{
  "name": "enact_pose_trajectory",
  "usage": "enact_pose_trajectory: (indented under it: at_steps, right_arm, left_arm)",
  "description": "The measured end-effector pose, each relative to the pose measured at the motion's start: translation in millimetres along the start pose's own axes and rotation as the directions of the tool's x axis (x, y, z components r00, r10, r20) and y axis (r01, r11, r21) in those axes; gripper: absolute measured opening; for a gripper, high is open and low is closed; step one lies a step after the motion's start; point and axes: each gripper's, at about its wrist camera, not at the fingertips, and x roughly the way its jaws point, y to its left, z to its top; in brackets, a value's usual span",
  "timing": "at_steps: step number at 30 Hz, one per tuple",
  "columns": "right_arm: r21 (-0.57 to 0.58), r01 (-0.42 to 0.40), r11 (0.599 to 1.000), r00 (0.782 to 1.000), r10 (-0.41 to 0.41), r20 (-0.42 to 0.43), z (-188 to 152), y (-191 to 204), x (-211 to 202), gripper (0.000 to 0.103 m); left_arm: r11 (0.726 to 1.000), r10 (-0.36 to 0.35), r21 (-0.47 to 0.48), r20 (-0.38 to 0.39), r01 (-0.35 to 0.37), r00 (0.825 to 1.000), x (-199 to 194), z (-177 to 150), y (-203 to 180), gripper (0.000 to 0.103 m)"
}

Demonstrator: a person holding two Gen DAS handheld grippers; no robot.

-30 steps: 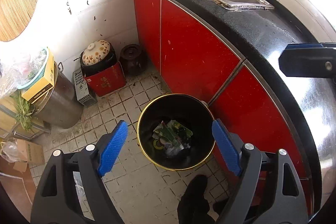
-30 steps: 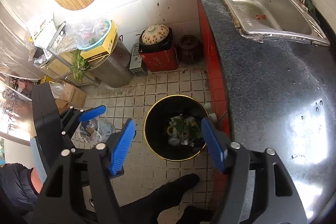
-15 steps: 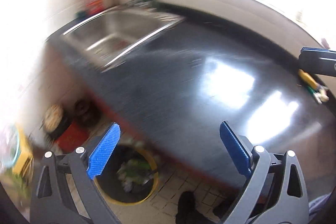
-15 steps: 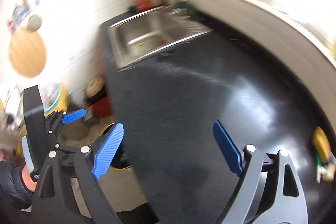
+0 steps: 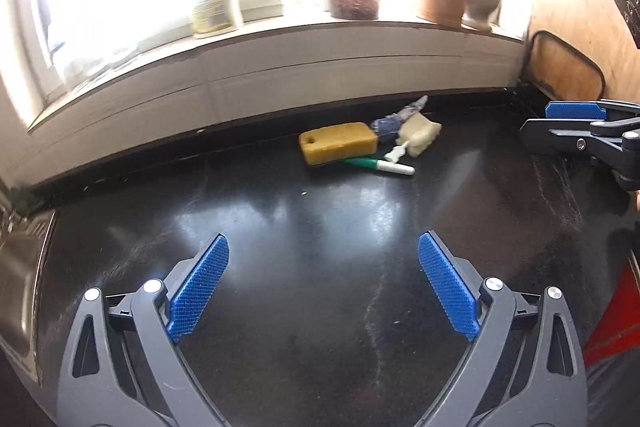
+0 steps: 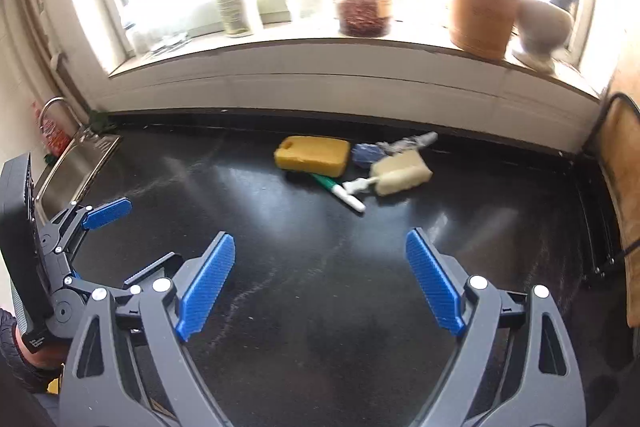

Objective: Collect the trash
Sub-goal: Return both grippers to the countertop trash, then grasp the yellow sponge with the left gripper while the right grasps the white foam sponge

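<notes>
Both the left gripper (image 5: 323, 290) and right gripper (image 6: 320, 279) hung spread and empty above the black counter (image 5: 320, 227), apparently approaching the next pickup: a yellow sponge (image 5: 338, 142), pen (image 5: 378, 165) and scraps by the wall.

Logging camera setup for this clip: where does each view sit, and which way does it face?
Left wrist: on the left tongs, facing the black countertop and window; right tongs at the right edge.
Right wrist: on the right tongs, same direction; left tongs and a sleeve at left.
Shared: yellow rectangular sponge, green-and-white pen.
</notes>
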Motion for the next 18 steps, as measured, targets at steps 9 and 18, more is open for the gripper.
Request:
enact_pose_trajectory:
  at_steps: [9,18]
  right_arm:
    - [0.046,0.042,0.998,0.999,-0.041,-0.021,-8.7,-44.5,9.8,0.085]
    - [0.014,0.027,1.000,0.996,-0.025,-0.088,18.2,-64.1,67.9,0.085]
  left_arm:
    - [0.996,-0.031,0.076,-0.050,0.035,0.998,38.8,20.2,-24.9,0.093]
    - [0.995,-0.013,0.098,-0.122,0.025,0.992,103.5,48.5,-22.5,0.093]
